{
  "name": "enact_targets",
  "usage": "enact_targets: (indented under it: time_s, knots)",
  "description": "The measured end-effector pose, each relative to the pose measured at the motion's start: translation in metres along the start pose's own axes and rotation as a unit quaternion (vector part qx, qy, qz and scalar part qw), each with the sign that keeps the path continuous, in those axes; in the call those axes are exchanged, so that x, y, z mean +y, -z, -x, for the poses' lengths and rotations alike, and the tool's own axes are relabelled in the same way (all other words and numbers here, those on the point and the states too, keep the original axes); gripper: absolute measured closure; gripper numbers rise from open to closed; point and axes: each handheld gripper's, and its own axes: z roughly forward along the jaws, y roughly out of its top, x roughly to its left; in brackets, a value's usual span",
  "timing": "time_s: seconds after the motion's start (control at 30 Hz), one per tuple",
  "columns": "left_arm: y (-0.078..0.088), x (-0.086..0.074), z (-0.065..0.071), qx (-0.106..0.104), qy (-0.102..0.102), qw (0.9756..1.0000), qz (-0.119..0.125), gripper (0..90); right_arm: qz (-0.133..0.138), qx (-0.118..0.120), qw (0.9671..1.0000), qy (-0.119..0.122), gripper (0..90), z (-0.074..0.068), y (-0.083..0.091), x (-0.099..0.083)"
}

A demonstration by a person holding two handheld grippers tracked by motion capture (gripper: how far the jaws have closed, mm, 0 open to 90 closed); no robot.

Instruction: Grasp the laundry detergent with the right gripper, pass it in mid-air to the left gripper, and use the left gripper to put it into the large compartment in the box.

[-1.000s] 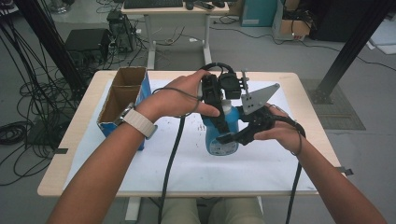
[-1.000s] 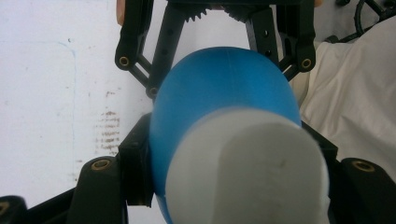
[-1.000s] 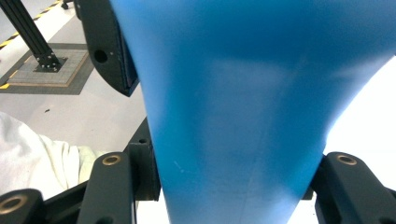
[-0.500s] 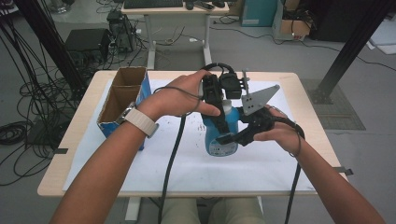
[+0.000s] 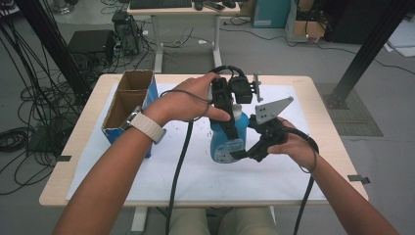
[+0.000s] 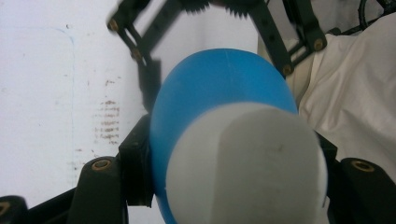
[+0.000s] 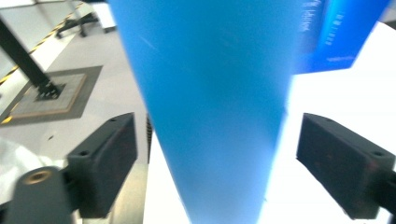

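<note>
A blue bottle with a white cap stands upright on the white sheet at mid-table. My left gripper comes down from above and is shut on the bottle's upper part; its black pads press on the blue shoulder just under the cap. My right gripper reaches in from the right at the bottle's lower body. Its jaws have just been opening; in the right gripper view the blue wall stands between the pads with a gap on each side.
An open cardboard box with a blue side stands at the table's left. The white sheet covers most of the tabletop. A black cable trails from the left gripper toward the near edge. A desk and cables sit on the floor beyond.
Both hands and the bottle keep their places. The right gripper's jaws look spread slightly wider around the bottle's lower body than before.
</note>
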Motion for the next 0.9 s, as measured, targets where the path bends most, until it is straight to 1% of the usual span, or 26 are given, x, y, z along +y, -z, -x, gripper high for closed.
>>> enact_targets:
  time_s: [0.03, 0.07, 0.1, 0.13, 0.17, 0.2, 0.3, 0.4, 0.47, 0.5, 0.53, 0.57, 0.6, 0.7, 0.83, 0.87, 0.9]
  knots:
    - [0.000, -0.001, 0.000, -0.001, 0.001, 1.0000, -0.001, 37.8, -0.003, -0.009, 0.9999, -0.007, 6.0, 0.001, 0.004, -0.001]
    - [-0.001, -0.002, -0.001, 0.000, -0.003, 1.0000, -0.002, 37.8, -0.007, -0.018, 0.9998, -0.010, 4.4, 0.001, 0.008, -0.003]
    - [-0.001, -0.003, 0.000, 0.000, 0.004, 1.0000, -0.003, 37.7, -0.011, -0.023, 0.9997, -0.007, 4.5, 0.001, 0.012, -0.003]
    - [-0.001, -0.004, 0.000, 0.001, 0.005, 1.0000, -0.006, 37.7, -0.016, -0.021, 0.9996, -0.005, 4.5, 0.001, 0.017, -0.004]
    - [-0.001, -0.005, 0.000, 0.002, 0.008, 0.9999, -0.008, 37.8, -0.025, -0.034, 0.9991, 0.009, 3.6, 0.002, 0.022, -0.005]
    - [-0.001, -0.005, 0.000, 0.002, 0.010, 0.9999, -0.008, 37.7, -0.040, -0.047, 0.9978, 0.024, 1.0, 0.003, 0.027, -0.006]
    - [0.000, -0.007, 0.000, 0.005, 0.016, 0.9998, -0.011, 37.7, -0.063, -0.058, 0.9957, 0.034, 1.1, 0.003, 0.039, -0.009]
    - [0.003, -0.008, -0.001, 0.014, 0.026, 0.9995, -0.014, 37.7, -0.089, -0.069, 0.9930, 0.034, 2.0, 0.004, 0.051, -0.013]
    - [0.005, -0.009, -0.002, 0.019, 0.030, 0.9993, -0.016, 37.7, -0.110, -0.086, 0.9896, 0.035, 1.9, 0.005, 0.057, -0.016]
    - [0.006, -0.009, -0.003, 0.023, 0.036, 0.9990, -0.017, 37.7, -0.118, -0.090, 0.9885, 0.031, 1.8, 0.005, 0.059, -0.017]
    - [0.007, -0.009, -0.003, 0.025, 0.038, 0.9988, -0.017, 37.7, -0.129, -0.095, 0.9867, 0.029, 2.7, 0.007, 0.063, -0.019]
    - [0.008, -0.010, -0.003, 0.028, 0.044, 0.9984, -0.019, 37.7, -0.135, -0.098, 0.9854, 0.032, 2.3, 0.008, 0.065, -0.020]
    - [0.009, -0.010, -0.003, 0.030, 0.047, 0.9983, -0.020, 37.6, -0.143, -0.097, 0.9835, 0.053, 1.9, 0.012, 0.069, -0.022]
    - [0.012, -0.011, -0.005, 0.036, 0.055, 0.9976, -0.020, 37.7, -0.153, -0.100, 0.9818, 0.051, 2.1, 0.013, 0.076, -0.024]
    - [0.018, -0.012, -0.007, 0.045, 0.083, 0.9953, -0.023, 37.7, -0.167, -0.111, 0.9786, 0.046, 2.1, 0.015, 0.087, -0.026]
    - [0.019, -0.013, -0.008, 0.045, 0.093, 0.9944, -0.022, 37.6, -0.170, -0.114, 0.9778, 0.043, 2.0, 0.015, 0.090, -0.027]
    - [0.020, -0.013, -0.009, 0.048, 0.099, 0.9937, -0.021, 37.6, -0.177, -0.117, 0.9765, 0.041, 2.0, 0.015, 0.091, -0.028]
